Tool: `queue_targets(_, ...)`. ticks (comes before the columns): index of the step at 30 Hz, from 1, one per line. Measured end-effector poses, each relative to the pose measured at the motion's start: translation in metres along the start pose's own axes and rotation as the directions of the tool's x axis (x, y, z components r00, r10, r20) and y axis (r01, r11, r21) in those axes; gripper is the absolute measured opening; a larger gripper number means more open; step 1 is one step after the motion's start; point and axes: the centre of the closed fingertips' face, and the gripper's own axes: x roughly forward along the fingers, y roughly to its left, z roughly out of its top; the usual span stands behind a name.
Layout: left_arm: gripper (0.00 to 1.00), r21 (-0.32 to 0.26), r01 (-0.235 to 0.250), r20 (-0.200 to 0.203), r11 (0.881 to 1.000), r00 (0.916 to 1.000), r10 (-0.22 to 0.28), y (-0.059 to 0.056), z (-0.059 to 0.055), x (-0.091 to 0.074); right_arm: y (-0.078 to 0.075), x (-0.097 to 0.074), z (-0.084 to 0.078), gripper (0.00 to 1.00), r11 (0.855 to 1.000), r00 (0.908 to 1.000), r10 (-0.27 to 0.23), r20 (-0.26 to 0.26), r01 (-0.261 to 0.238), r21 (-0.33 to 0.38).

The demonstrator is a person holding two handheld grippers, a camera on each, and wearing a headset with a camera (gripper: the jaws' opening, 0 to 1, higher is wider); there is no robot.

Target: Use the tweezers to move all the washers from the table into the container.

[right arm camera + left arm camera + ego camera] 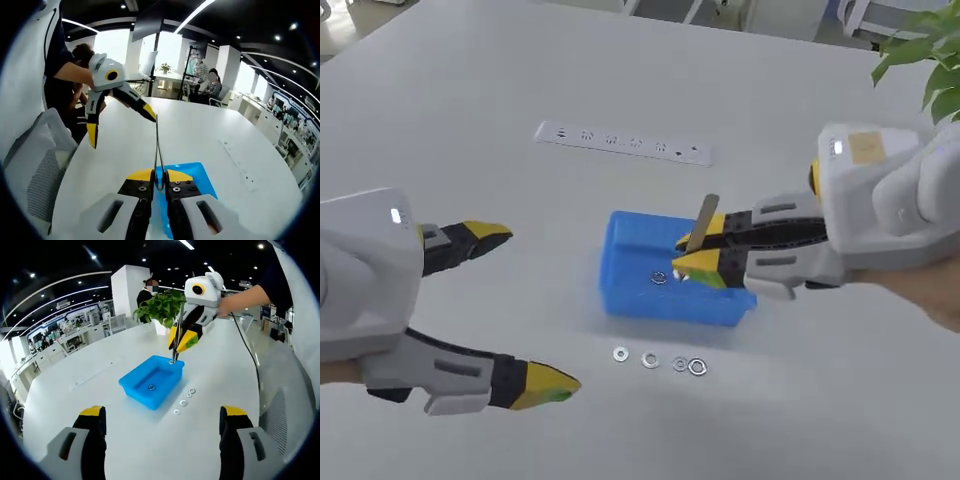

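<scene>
my right gripper (160, 176), jaws pinching the tweezers (157, 145), holds their tips over the container (630, 235), where one washer (659, 277) lies. four washers (658, 360) sit on the table (470, 120) just beside its near wall. my left gripper (538, 308) hangs with jaws spread. i'd ease the tips apart low inside, so nothing bounces out.
</scene>
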Motion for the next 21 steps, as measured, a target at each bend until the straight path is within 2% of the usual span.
queue_targets(4,0.99,-0.007,-0.03,0.005,1.0,0.9995,0.03,0.007,0.001,-0.005,-0.028,0.008,-0.007,0.09,0.999,0.999,-0.043,-0.006,0.044,0.009)
queue_targets(7,0.99,-0.018,-0.049,0.015,0.999,0.9987,0.049,0.009,0.001,-0.006,-0.04,0.018,-0.016,0.09,0.997,0.9984,-0.056,-0.006,0.056,0.045)
queue_targets(8,0.99,-0.023,-0.064,0.032,0.998,0.9974,0.065,0.011,0.002,-0.007,-0.042,0.024,-0.02,0.09,0.997,0.9987,-0.05,0.0,0.05,0.06)
queue_targets(10,0.99,-0.04,-0.065,0.046,0.997,0.9967,0.067,0.01,0.003,-0.007,-0.044,0.031,-0.026,0.09,0.995,0.9985,-0.054,-0.003,0.054,0.083)
queue_targets(14,0.99,-0.054,-0.071,0.03,0.996,0.9969,0.073,0.009,-0.004,-0.007,-0.047,0.046,-0.043,0.09,0.991,0.9979,-0.061,-0.021,0.063,0.122)
queue_targets(15,0.99,-0.06,-0.072,0.023,0.996,0.997,0.074,0.009,-0.006,-0.007,-0.046,0.052,-0.052,0.09,0.989,0.9978,-0.058,-0.034,0.062,0.131)
queue_targets(18,0.99,-0.087,-0.067,0.033,0.994,0.997,0.07,0.009,-0.008,-0.008,-0.042,0.059,-0.068,0.09,0.993,0.9956,-0.039,-0.085,0.048,0.111)
queue_targets(21,0.99,-0.075,-0.065,0.012,0.995,0.9977,0.066,0.01,-0.012,-0.008,-0.037,0.066,-0.08,0.09,0.993,0.9941,-0.021,-0.106,0.033,0.113)
